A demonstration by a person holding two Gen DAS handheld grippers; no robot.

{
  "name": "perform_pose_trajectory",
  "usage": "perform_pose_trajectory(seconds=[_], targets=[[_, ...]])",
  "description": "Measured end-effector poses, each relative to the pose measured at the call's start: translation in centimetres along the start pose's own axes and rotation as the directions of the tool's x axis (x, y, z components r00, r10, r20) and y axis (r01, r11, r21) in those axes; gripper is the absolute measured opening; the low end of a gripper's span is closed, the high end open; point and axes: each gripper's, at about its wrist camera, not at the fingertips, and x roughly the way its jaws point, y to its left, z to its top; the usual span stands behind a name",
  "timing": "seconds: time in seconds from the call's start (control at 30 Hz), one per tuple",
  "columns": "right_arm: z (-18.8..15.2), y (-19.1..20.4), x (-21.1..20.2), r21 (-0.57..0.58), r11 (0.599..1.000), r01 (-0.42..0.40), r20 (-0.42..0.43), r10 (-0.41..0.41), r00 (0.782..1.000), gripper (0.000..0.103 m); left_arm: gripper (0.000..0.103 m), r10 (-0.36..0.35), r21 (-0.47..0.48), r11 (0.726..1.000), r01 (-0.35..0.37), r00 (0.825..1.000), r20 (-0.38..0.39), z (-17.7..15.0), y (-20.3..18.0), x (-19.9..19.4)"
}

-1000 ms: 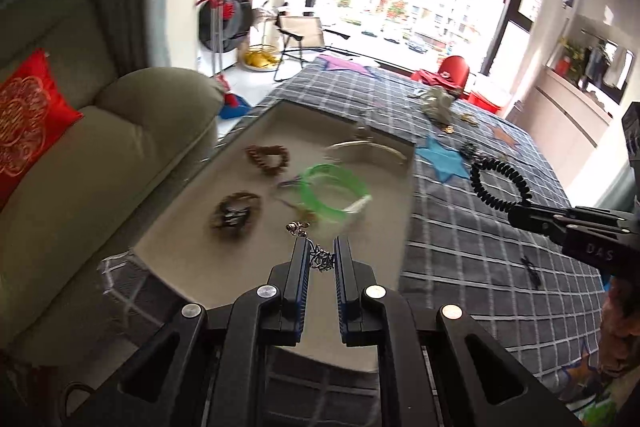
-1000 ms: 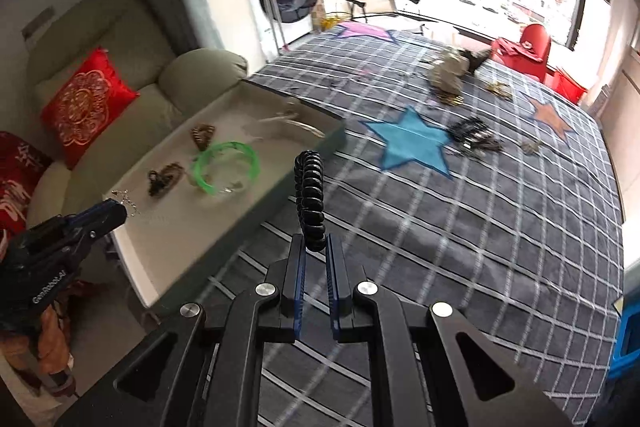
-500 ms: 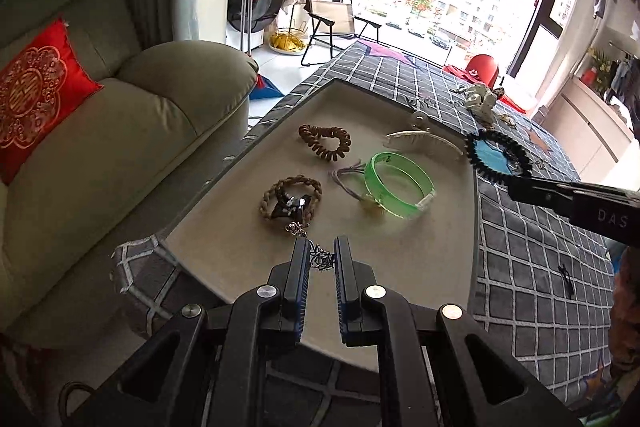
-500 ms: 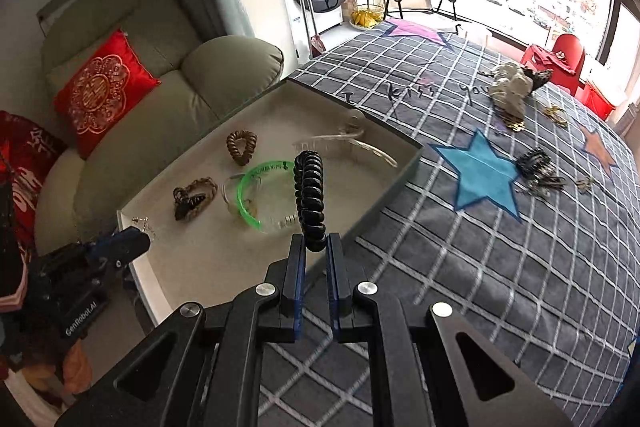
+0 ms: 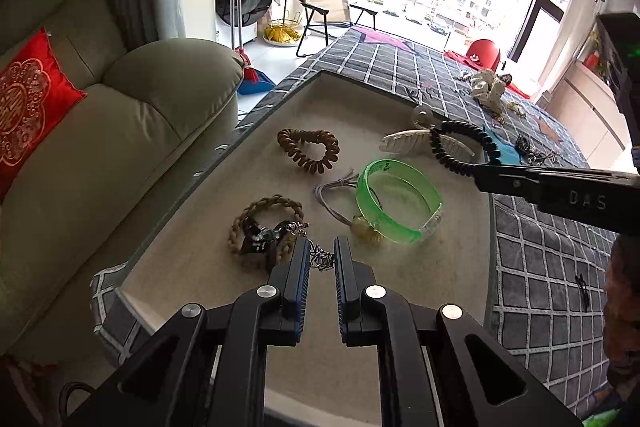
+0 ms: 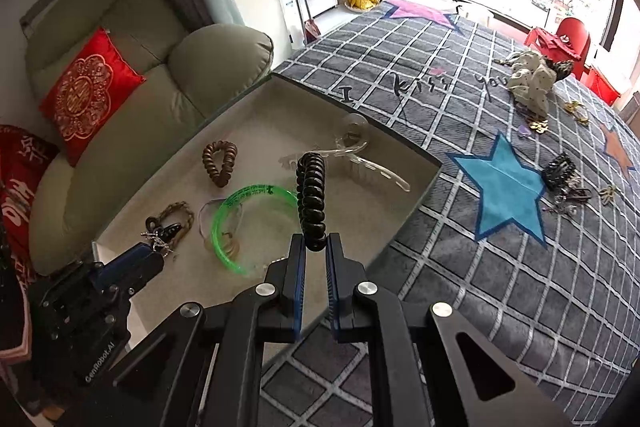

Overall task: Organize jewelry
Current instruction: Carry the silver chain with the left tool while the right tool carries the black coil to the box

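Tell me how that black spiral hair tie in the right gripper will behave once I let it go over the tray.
The black spiral hair tie stands up from the right gripper without drooping, so it is probably springy, not limp. It looks light and may bounce slightly on the tray. As a ring of coils it could roll toward the green bangle.

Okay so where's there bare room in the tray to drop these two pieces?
The tray is bare along its near edge, below the braided band and green bangle, and in its far corner beyond the brown coil tie. The middle is crowded: bangle, coil tie, clear claw clip and band sit close.
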Motion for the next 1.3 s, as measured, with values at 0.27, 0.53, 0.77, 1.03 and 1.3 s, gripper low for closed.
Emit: perform_pose_trajectory(seconds=[0.27,0.53,0.77,1.03,1.3], targets=[[1.3,0.0,2.4,0.001,1.000,0.014,-0.045,-0.014,0.999,0.011,0.014,0.016,0.008,1.000,-0.015,0.999,-0.043,0.5,-0.7,1.7],[2.0,0.5,4.7,-0.013,0.999,0.034,-0.097,-0.035,0.995,0.011,0.014,0.030,0.013,0.999,-0.029,0.997,-0.071,0.5,-0.8,2.7],[2.1,0.6,4.6,-0.010,0.999,0.034,-0.088,-0.035,0.996,0.011,0.014,0.034,0.015,0.999,-0.033,0.996,-0.079,0.7,-1.1,3.2],[1.7,-0.5,4.6,0.034,0.998,0.047,-0.094,-0.044,0.995,0.011,0.014,0.044,0.025,0.999,-0.042,0.995,-0.087,0.5,-1.3,3.5],[1.7,-0.2,4.8,0.023,0.999,0.049,-0.104,-0.046,0.994,0.011,0.014,0.047,0.026,0.999,-0.045,0.994,-0.095,0.6,-1.4,3.7]])
